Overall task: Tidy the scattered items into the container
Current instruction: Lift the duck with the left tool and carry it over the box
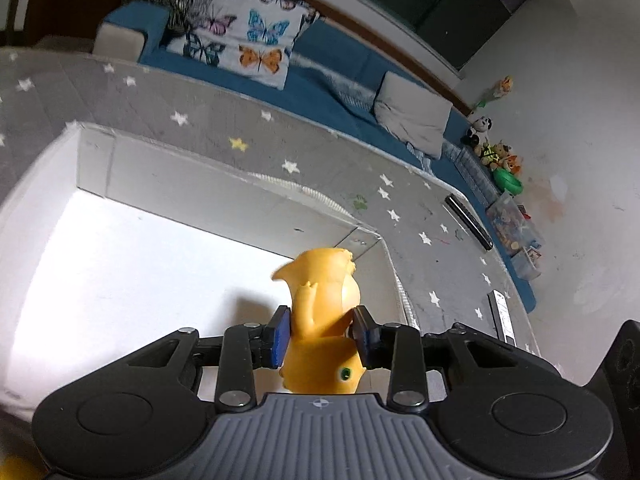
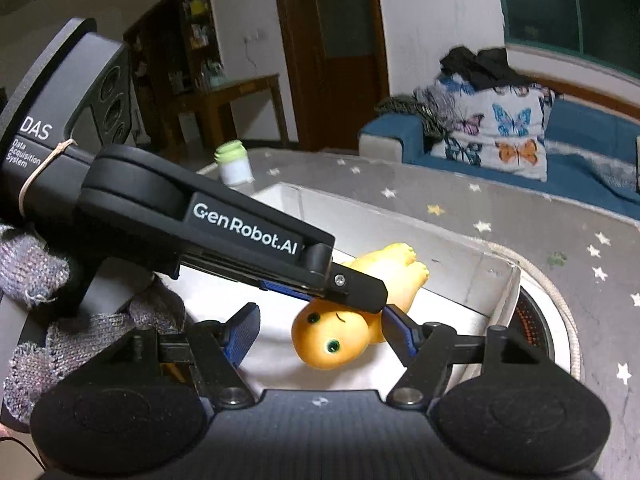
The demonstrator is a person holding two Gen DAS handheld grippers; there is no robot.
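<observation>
The left gripper (image 1: 322, 330) is pinching the yellow rubber toy (image 1: 324, 300) at its waist, low and centre in the left wrist view, over the white box (image 1: 168, 176). In the right wrist view the same toy (image 2: 340, 332) is hanging head-down at centre frame, feet toward the upper right, above the box floor. The right gripper (image 2: 318, 334) is standing spread, its blue pads on either side of the toy's head without pressing it.

Risks from here:
- The pads are bearing on a rounded, soft body. A squeeze off-centre is likely to make the toy squirt out sideways and land outside the box.
- The two grippers are crowding each other; the left finger is crossing directly above the right pads. A careless move could cause a collision and jar the toy loose.
- The toy is sitting near the right wall of the box (image 2: 508, 280). A release while moving could bounce it over the rim onto the star-patterned cloth (image 2: 560, 220).
</observation>
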